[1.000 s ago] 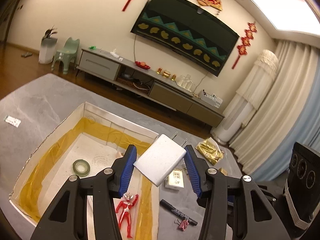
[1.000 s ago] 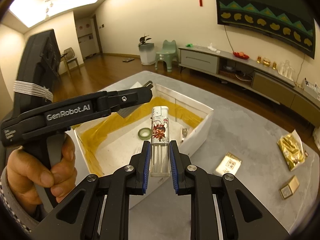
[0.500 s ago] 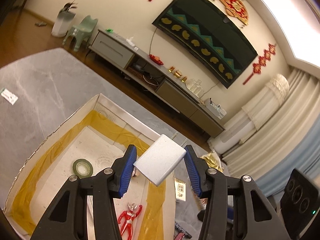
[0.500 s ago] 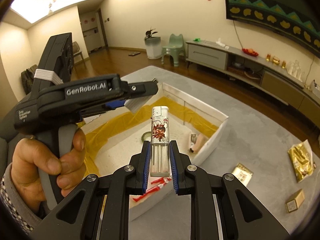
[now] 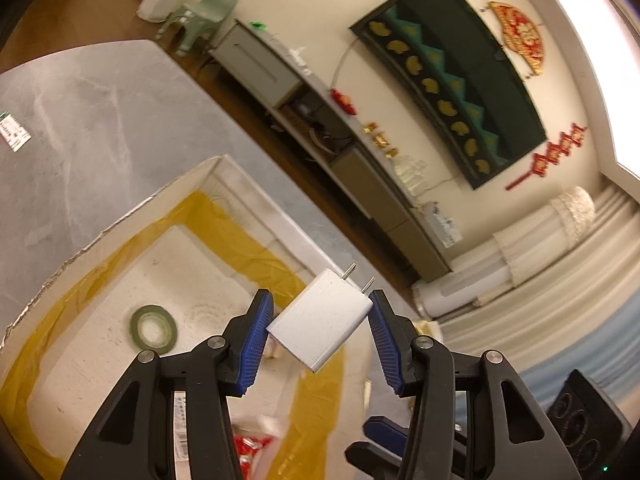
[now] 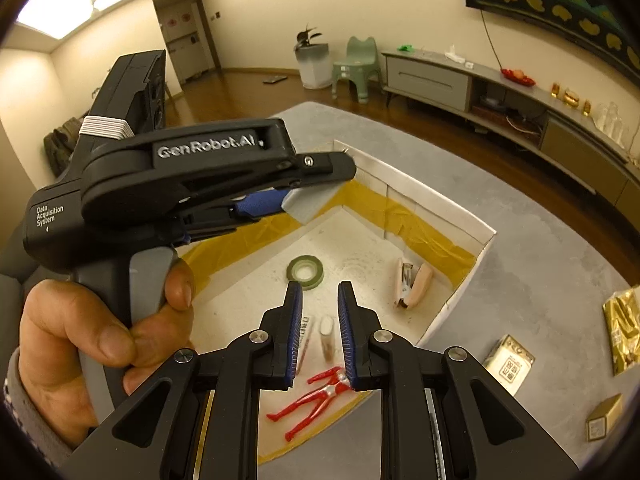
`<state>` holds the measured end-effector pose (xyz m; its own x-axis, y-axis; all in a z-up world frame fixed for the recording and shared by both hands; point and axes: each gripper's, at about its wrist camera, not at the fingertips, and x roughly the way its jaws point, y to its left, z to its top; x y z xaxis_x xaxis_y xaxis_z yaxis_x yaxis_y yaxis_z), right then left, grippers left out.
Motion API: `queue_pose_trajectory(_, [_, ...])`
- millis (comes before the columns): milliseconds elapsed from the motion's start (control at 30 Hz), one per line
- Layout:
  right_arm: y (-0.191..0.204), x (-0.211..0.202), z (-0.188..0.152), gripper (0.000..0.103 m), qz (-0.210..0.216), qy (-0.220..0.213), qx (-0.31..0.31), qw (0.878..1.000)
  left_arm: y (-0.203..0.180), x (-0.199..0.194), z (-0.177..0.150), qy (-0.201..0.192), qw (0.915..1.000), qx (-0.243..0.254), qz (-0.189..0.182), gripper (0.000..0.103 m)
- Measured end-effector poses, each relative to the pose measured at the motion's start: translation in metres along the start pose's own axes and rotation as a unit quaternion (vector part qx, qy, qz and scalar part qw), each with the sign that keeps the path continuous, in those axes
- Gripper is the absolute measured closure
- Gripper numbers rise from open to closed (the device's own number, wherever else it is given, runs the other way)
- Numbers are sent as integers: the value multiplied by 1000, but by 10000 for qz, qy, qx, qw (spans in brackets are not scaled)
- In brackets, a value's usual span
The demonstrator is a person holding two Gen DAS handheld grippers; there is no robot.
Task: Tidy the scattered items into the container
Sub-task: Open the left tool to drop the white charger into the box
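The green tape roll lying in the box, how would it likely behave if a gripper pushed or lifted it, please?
The green tape roll lies flat, so it probably slides rather than rolls. It looks thin and light. Its low edge may be awkward to pinch off the box floor.

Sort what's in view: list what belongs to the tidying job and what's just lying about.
Job:
- white box
- charger, held by the left gripper
- in the box: lighter (blurred), tape roll, stapler, red figure
- outside it: gold pack, foil packet, small gold box
- right gripper, open

Lying about:
- green chair
- plant pot
- TV cabinet
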<state>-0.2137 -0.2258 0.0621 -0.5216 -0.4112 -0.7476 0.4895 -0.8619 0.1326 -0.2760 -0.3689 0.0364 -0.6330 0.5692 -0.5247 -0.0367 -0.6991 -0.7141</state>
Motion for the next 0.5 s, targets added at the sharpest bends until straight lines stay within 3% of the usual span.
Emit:
queue_pose_trajectory(167, [-7,11,8,84,-75,76,32,9999,16,7,6,97,9991,-376,157,53])
queue_pose_trajectory(500, [-10,16,-2,84,-53,162,81,9998,18,0,7,26,9993,-311,191,50])
